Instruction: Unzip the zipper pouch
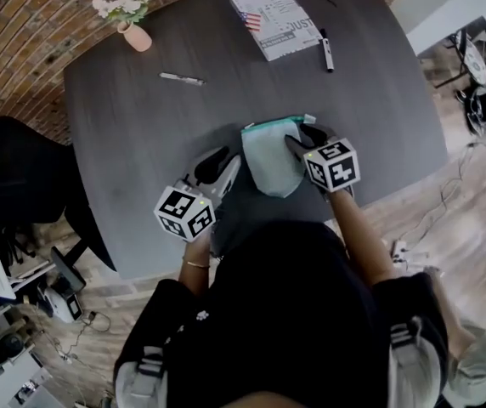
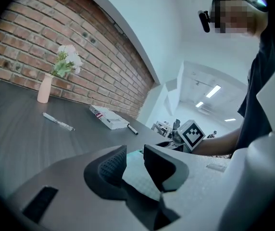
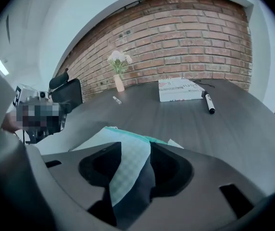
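A pale mint checked zipper pouch (image 1: 268,161) lies on the dark table (image 1: 141,143) near its front edge, with its teal zipper (image 1: 273,124) along the far side. My left gripper (image 1: 228,161) sits at the pouch's left edge. In the left gripper view the jaws (image 2: 135,158) stand apart, with the pouch's cloth (image 2: 140,177) showing in the gap and not pinched. My right gripper (image 1: 298,140) is at the pouch's upper right corner. Its jaws (image 3: 136,155) stand wide, with the pouch (image 3: 128,170) and zipper band (image 3: 128,133) between and beyond them. No pad presses on the cloth.
At the far side of the table are a pink vase of flowers (image 1: 132,19), a pen (image 1: 182,79), a printed book (image 1: 273,19) and a black marker (image 1: 326,49). A black chair (image 1: 14,177) stands left of the table.
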`<state>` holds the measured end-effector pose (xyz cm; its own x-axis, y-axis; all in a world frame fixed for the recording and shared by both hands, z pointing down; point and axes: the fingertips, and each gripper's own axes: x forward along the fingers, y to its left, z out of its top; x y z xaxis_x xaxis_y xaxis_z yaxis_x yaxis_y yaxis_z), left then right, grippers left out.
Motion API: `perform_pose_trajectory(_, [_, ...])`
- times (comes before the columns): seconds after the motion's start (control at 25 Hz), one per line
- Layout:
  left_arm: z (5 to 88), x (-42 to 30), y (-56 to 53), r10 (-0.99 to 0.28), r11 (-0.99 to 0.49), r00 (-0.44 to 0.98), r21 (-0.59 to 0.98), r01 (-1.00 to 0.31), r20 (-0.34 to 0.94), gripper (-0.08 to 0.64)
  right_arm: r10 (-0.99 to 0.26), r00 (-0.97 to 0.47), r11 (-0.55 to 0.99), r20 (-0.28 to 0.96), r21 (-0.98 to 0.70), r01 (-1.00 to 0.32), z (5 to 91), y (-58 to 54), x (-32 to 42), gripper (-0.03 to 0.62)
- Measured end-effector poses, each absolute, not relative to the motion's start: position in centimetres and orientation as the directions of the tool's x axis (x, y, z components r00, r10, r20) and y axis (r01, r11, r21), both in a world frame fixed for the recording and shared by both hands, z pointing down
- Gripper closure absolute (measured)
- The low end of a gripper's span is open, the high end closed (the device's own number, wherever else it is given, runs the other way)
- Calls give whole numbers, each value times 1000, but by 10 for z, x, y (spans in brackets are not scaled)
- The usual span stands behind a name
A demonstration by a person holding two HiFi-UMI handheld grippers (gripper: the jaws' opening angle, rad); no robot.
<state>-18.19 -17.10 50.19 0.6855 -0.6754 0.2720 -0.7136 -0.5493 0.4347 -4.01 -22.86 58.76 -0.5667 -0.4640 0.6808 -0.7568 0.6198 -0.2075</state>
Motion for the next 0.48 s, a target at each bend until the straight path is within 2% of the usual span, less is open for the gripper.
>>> perform_pose_trajectory(0.48, [513, -202, -182, -678, -541, 684, 447, -712, 269, 462, -440, -460, 666, 771, -63, -743, 616, -235, -44, 426])
